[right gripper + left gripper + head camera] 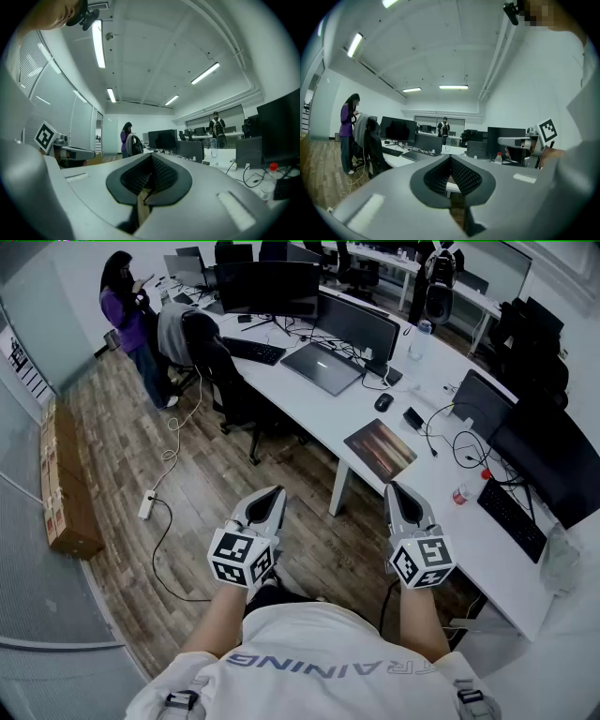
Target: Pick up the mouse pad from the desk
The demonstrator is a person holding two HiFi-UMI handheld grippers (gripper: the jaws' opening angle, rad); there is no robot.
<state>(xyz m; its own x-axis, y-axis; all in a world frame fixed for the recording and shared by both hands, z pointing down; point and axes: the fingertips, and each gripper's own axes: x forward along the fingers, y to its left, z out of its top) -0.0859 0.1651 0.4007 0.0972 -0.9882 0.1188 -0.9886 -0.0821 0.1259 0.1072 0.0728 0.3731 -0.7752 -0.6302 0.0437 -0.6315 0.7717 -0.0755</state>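
The mouse pad (380, 448), a brownish rectangle, lies flat near the front edge of the white desk (441, 512). Both grippers hover side by side over the wooden floor, short of the desk and apart from the pad. My left gripper (275, 491) is shut with nothing in it, and its dark pads (461, 174) meet in the left gripper view. My right gripper (394, 487) is also shut and empty, with its tip close to the desk's edge, just below the pad. Its pads (161, 174) touch each other in the right gripper view.
On the desk beyond the pad are a black mouse (382, 401), a phone (413, 418), a laptop (323, 367), cables, monitors, a keyboard (511, 517) and a bottle (462, 493). A chair (220, 371) and a standing person (127, 315) are at the far left. A power strip (147, 504) lies on the floor.
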